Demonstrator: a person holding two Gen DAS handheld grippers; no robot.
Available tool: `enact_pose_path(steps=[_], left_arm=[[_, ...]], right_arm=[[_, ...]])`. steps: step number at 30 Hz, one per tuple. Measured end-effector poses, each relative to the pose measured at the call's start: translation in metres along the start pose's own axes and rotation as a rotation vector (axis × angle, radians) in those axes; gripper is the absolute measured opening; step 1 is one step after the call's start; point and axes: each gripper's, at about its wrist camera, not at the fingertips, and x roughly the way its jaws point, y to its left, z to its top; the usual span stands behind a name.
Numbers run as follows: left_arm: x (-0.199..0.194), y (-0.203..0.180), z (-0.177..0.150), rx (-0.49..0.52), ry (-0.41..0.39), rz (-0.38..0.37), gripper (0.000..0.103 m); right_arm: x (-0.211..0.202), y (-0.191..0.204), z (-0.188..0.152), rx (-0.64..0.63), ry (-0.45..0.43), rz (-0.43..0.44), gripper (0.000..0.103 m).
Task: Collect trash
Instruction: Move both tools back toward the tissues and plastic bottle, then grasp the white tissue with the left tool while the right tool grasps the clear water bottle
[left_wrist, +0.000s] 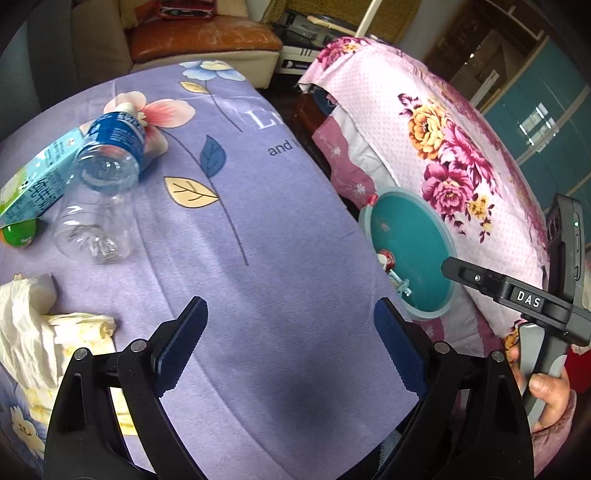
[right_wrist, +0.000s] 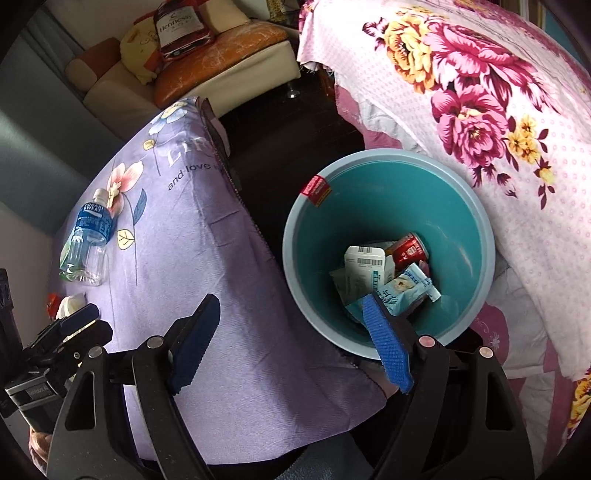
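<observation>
Right now I see the lavender floral tabletop (left_wrist: 258, 229) with the teal bin (right_wrist: 388, 206) standing off its right edge, cartons and a red can (right_wrist: 410, 249) already inside. An empty bottle (left_wrist: 107, 162) lies near the tabletop's left edge, crumpled tissue (left_wrist: 33, 317) beside it. My left gripper (left_wrist: 288, 343) and right gripper (right_wrist: 291, 343) both have jaws wide, holding nothing.

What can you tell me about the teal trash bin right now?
The trash bin is a round, plastic-looking bucket, teal inside with a paler blue-grey rim. It stands upright and open-topped on the dark floor, between the purple-clothed table and the pink floral cover. A red label hangs over its far-left rim. At its bottom lie a red can, a white barcoded carton and a light-blue wrapper.
</observation>
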Motion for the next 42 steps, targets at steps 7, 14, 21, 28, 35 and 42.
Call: enact_pose_path(steps=[7,14,21,28,35,42], left_arm=[[-0.037,0.066,-0.009,-0.086,-0.052,0.069,0.092],[-0.072,0.143,-0.025,-0.202,-0.097,0.173,0.092],[-0.076,0.188,-0.039,-0.276,-0.084,0.217,0.092],[-0.06,0.189,-0.031,-0.251,-0.062,0.229,0.092],[-0.046,0.189,-0.022,-0.221,-0.063,0.264,0.089],[-0.042,0.188,-0.023,-0.194,-0.05,0.276,0.028]], right_arm=[[0.01,0.062,-0.008,-0.112,0.05,0.021,0.078],[0.024,0.128,-0.023,-0.249,0.107,0.04,0.079],[0.035,0.171,-0.029,-0.329,0.136,0.044,0.081],[0.047,0.186,-0.028,-0.353,0.162,0.038,0.082],[0.057,0.186,-0.022,-0.338,0.179,0.034,0.082],[0.07,0.185,-0.018,-0.316,0.205,0.035,0.082]])
